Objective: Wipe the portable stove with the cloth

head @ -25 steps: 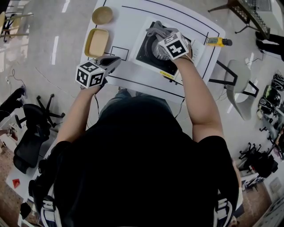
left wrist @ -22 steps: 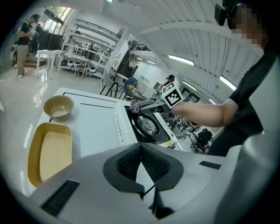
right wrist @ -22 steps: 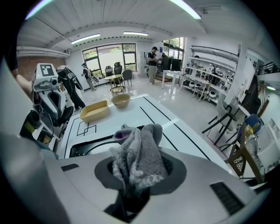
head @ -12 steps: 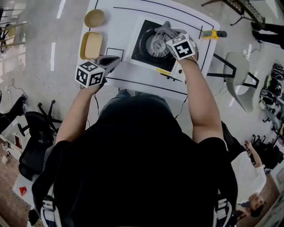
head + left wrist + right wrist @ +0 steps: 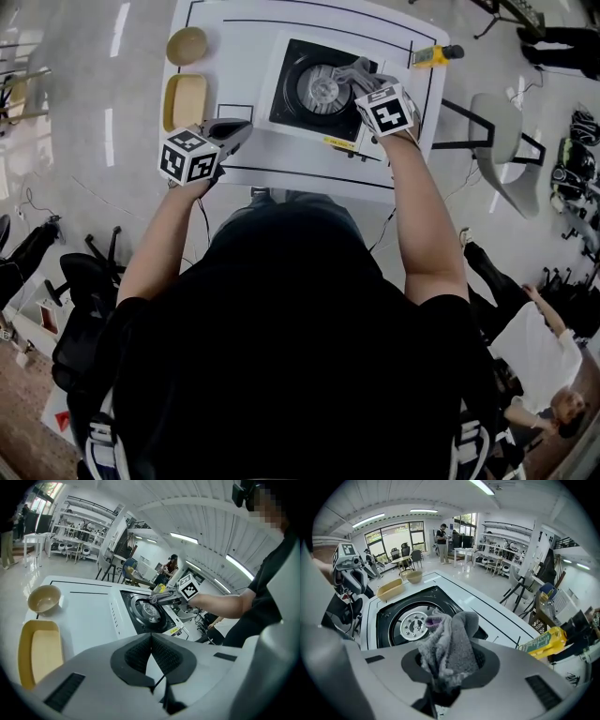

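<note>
The portable stove [image 5: 287, 97] is a black square with a round silver burner [image 5: 322, 86], set on the white table [image 5: 239, 56]. My right gripper [image 5: 364, 79] hangs over the stove's right part, shut on a bunched grey cloth [image 5: 357, 71]. In the right gripper view the cloth [image 5: 451, 645] bulges out of the shut jaws just right of the burner [image 5: 414, 624]. My left gripper [image 5: 240, 127] stays shut and holds nothing above the table's near edge, left of the stove. Its pads [image 5: 161, 654] meet in the left gripper view, with the stove [image 5: 140, 627] ahead.
A yellow tray [image 5: 186, 100] and a tan bowl [image 5: 187, 44] lie at the table's left side. A yellow hand tool [image 5: 431, 56] rests at the far right corner. Black lines are marked on the tabletop. Chairs and stands ring the table.
My right gripper has carried the cloth from over the burner's middle to the stove's right side. The left gripper has stayed where it was.
</note>
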